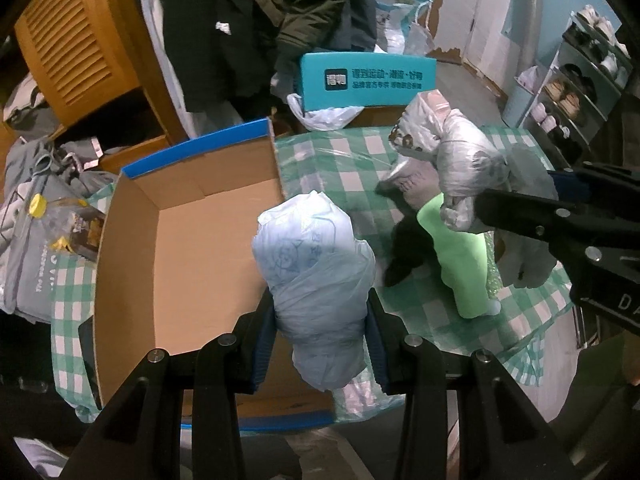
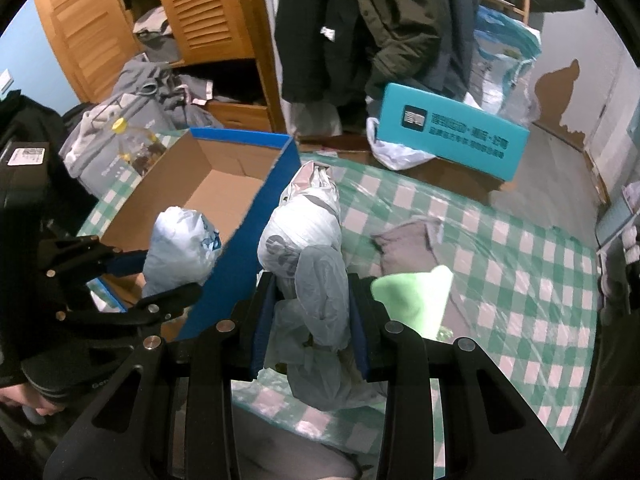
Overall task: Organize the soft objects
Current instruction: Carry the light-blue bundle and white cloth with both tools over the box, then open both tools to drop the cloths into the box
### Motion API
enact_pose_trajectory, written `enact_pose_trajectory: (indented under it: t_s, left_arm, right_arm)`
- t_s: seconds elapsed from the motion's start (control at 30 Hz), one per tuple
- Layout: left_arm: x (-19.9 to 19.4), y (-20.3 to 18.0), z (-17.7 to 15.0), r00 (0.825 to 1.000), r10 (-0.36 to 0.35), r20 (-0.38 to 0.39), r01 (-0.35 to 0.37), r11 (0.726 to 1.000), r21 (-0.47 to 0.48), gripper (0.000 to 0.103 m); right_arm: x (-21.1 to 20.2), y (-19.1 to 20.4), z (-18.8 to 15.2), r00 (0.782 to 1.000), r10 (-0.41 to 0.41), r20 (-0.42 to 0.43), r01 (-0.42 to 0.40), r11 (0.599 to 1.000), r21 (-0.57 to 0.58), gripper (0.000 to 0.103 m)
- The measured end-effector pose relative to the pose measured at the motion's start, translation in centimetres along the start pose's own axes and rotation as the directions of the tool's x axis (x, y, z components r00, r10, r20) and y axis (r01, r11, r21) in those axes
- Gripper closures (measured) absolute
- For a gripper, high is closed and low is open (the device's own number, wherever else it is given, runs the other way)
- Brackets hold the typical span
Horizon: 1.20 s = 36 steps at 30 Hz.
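My left gripper (image 1: 320, 340) is shut on a pale blue plastic-bag bundle (image 1: 316, 264), held just over the right wall of an open cardboard box (image 1: 192, 240) with blue edges. The same bundle (image 2: 180, 244) and the left gripper (image 2: 132, 280) show at the left of the right wrist view, above the box (image 2: 224, 184). My right gripper (image 2: 310, 320) is shut on a grey-white plastic-bag bundle (image 2: 308, 240), lifted beside the box's blue wall. In the left wrist view that bundle (image 1: 452, 152) hangs at the right, with the right gripper (image 1: 516, 204) behind it.
A green checked cloth (image 2: 500, 248) covers the table. On it lie a light green roll (image 1: 464, 264), a grey folded cloth (image 2: 408, 244) and a dark item (image 1: 404, 248). A teal box (image 1: 364, 80), hanging coats, a wooden wardrobe (image 1: 76, 40) and a shoe rack (image 1: 576, 92) stand around.
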<state>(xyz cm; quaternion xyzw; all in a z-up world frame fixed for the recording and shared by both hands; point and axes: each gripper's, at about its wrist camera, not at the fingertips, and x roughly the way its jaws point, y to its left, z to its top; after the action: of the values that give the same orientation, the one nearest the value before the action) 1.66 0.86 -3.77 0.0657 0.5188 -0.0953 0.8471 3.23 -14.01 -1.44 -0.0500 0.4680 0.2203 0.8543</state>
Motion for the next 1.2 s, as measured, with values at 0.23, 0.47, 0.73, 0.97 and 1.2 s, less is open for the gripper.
enact_pose_trajectory:
  t_s: [0.23,0.47,0.73,0.97,1.2]
  left_arm:
    - [-0.4,2.1,-0.4,1.000,0.005,0.009,-0.005,0.999,-0.033,0.062]
    - [-0.3,4.2,-0.9,1.000,0.015,0.008,-0.014,0.998,-0.067,0.062]
    - [0.1,6.7,-1.5,1.000,0.031,-0.001,-0.031,0.993,-0.110,0.061]
    - [0.6,8.7,-2.0,0.999,0.039,-0.017,-0.042,0.988,-0.146,0.061]
    - [1.4,10.7,-2.8,0.998,0.044,-0.040,-0.051,0.983,-0.174,0.061]
  right_arm:
    - [0.9,2.2,1.3,1.000,0.020,-0.004,-0.020,0.999,-0.031,0.070]
    - [1.7,4.5,2.7,0.999,0.035,-0.011,-0.036,0.997,-0.062,0.070]
    - [3.3,6.8,3.7,0.998,0.056,-0.035,-0.059,0.994,-0.093,0.070]
    - [5.4,8.9,4.5,0.995,0.075,-0.071,-0.083,0.990,-0.111,0.070]
    - [7.7,10.6,5.1,0.990,0.090,-0.111,-0.103,0.987,-0.122,0.070]
